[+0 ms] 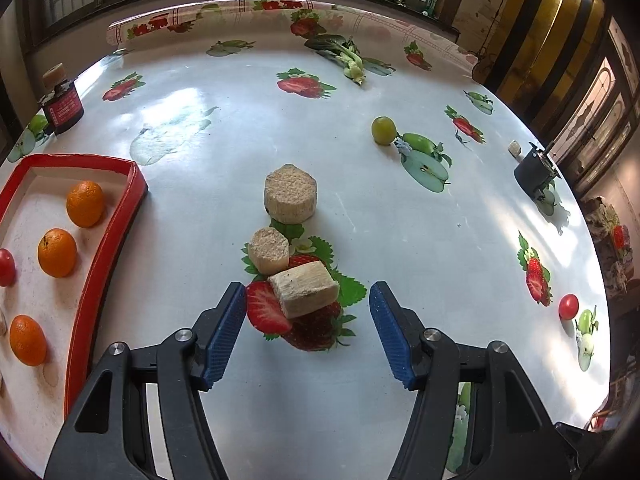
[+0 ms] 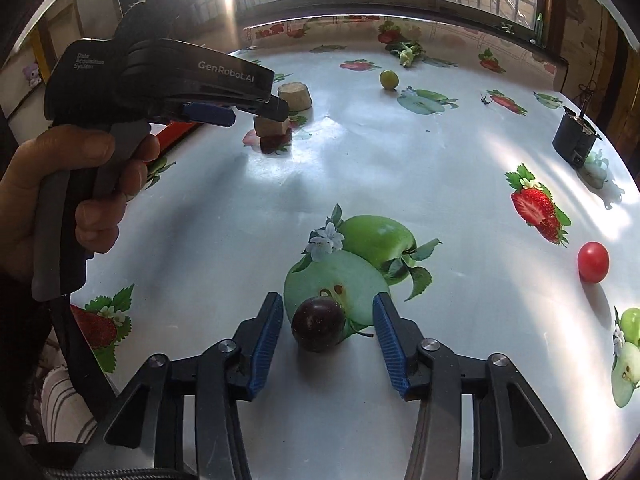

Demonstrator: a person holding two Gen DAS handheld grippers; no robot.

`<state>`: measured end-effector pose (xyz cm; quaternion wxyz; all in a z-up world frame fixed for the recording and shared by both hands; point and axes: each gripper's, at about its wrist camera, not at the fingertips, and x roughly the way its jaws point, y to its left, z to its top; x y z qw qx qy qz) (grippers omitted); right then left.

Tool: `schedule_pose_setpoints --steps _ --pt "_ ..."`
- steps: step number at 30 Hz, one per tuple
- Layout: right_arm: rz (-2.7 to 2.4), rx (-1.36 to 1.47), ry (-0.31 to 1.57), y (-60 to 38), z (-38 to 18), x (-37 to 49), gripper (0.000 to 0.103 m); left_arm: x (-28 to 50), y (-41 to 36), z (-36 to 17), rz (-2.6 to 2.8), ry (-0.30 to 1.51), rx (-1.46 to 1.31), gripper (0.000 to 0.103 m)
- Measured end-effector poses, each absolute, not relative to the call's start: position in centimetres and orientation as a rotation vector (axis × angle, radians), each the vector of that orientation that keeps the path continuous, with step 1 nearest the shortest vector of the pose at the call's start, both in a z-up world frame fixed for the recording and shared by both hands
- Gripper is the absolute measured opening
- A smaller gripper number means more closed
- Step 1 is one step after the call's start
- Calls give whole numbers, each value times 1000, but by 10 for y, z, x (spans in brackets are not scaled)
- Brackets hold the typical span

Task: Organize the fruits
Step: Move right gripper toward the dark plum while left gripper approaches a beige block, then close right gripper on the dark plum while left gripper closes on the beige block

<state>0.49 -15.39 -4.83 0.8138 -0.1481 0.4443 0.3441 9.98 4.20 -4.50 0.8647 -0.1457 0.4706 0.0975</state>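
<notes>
Glossy fruit-printed oilcloth covers the table [image 1: 400,240] under a row of windows, and everything sits around three pale cut stalk pieces [image 1: 291,194] lying in a line near its middle. Only the left wrist view shows the red-rimmed tray [image 1: 132,196] left of those pieces, holding three oranges [image 1: 85,204] and a red tomato [image 1: 6,267] cut by the frame edge; a dark jar [image 1: 62,106] stands beyond the tray. Only the right wrist view shows a dark plum [image 2: 318,323] on the cloth, well on the near side of the pieces, and the person's left hand [image 2: 60,200] wrapped round the pistol grip. Both views catch a green round fruit [image 1: 383,131] beyond and right of the pieces, a leafy green [image 1: 348,60] farther back, a loose red tomato [image 2: 593,262] far to the right, and a black pot [image 2: 574,138]. The left gripper [image 1: 307,308] hangs level over the nearest piece, jaws spread wide to either side, gripping nothing. The right gripper [image 2: 328,320] sits low, jaws wide, bracketing the plum without touching it.
</notes>
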Motion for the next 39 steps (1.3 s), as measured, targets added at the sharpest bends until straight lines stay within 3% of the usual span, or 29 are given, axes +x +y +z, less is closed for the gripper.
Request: schedule_pose_setpoints --steps 1,2,5,19,39 --pt "752 -299 959 -154 -47 7 28 103 41 -48 199 997 -303 60" --pt "763 -283 967 -155 -45 9 25 105 40 -51 188 1004 -304 49" --pt "751 -277 943 -157 -38 13 25 103 37 -55 175 1005 -282 31" --pt "752 -195 899 -168 -13 19 24 32 40 -30 128 932 -323 31" --pt "896 -230 858 -105 3 -6 24 -64 80 -8 280 854 -355 31"
